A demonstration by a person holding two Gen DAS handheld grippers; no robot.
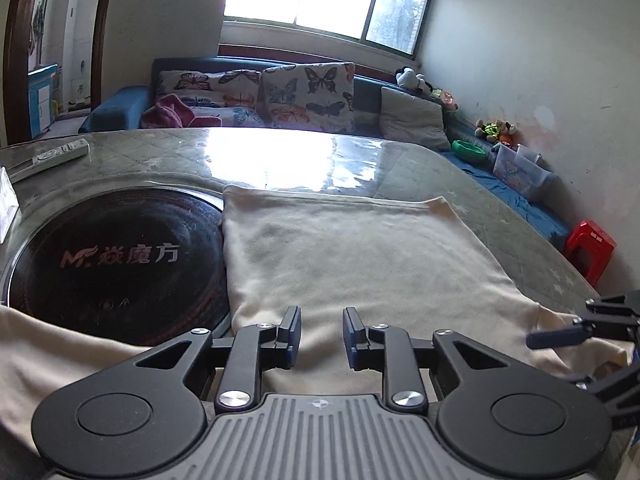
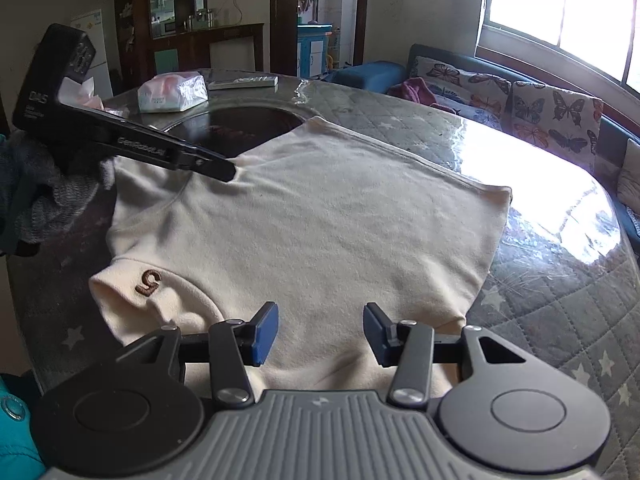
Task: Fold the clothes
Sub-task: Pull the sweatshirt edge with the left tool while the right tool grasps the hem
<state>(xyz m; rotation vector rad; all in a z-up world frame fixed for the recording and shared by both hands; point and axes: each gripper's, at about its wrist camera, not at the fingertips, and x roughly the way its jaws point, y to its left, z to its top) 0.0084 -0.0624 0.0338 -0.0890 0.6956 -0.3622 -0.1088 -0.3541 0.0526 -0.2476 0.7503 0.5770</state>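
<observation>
- A living room: a quilted, star-printed table cover [image 2: 560,320] under glossy film, with a butterfly-cushioned sofa [image 1: 308,96] beyond it.
- A cream sweatshirt [image 2: 320,232] lies flat on the cover, its far left corner overlapping a round black induction hob [image 1: 120,256].
- Left gripper [image 1: 320,336] angles down over the sweatshirt's near part, fingers apart, nothing between them.
- Right gripper [image 2: 320,332] tilts down over the sweatshirt's near edge, beside its embroidered collar [image 2: 148,284], fingers apart and empty.
- Bare cover lies right of the sweatshirt.
</observation>
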